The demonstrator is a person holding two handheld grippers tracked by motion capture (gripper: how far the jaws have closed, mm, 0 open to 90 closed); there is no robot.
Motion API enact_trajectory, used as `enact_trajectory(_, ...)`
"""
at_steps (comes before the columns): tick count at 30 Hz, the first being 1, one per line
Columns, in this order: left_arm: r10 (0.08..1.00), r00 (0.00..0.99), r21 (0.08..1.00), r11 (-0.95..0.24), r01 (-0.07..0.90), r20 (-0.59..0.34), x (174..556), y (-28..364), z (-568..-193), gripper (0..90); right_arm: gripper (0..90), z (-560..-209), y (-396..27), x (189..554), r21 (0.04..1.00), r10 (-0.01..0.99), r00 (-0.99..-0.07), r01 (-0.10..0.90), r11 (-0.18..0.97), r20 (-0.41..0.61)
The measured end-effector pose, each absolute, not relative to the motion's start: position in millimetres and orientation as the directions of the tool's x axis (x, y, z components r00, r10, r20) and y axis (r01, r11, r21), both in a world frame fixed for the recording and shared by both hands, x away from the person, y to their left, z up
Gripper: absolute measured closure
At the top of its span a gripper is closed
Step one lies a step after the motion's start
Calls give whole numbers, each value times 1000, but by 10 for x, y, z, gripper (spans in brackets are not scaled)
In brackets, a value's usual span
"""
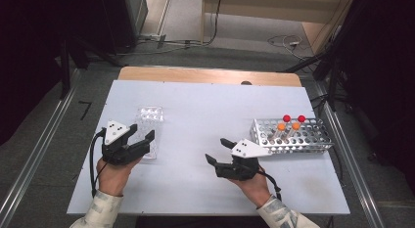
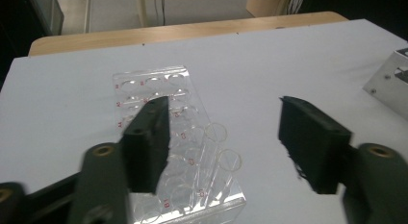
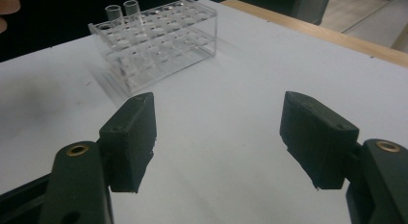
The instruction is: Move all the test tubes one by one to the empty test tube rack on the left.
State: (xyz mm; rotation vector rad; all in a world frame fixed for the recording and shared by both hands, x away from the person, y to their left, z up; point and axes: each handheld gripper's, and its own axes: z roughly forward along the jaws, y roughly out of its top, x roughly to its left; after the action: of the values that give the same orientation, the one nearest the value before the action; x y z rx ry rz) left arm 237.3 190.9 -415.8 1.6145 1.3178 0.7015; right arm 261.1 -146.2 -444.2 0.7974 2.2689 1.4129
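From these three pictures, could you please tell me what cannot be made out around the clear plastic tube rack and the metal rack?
- Clear plastic tube rack: near end cut off by the left gripper view's bottom edge; the left gripper jaw covers some wells.
- Perforated metal rack: tube contents too small in the high view.
- Red well labels: too blurred to read.

We note a white table (image 1: 205,110) with a wooden edge along its far side. Directly on it, under and just ahead of the left gripper (image 1: 142,135), lies a clear plastic rack (image 1: 149,121); two empty glass tubes (image 2: 222,147) stand in it. Just beyond the right gripper (image 1: 219,150), to its right, sits a perforated metal rack (image 1: 293,136) on the tabletop.
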Motion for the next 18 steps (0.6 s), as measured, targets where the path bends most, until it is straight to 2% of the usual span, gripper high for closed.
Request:
enact_trajectory(3,958,257,899,-1,437,-124,2379,1932,-4160,246,271,-4418,-1585,2632,900,649,-761,281,333,-2)
enact_trajectory(18,962,246,899,1,437,-120,2386,1947,-4169,224,271,-4352,-2273,2648,910,768,-640,301,286,-30)
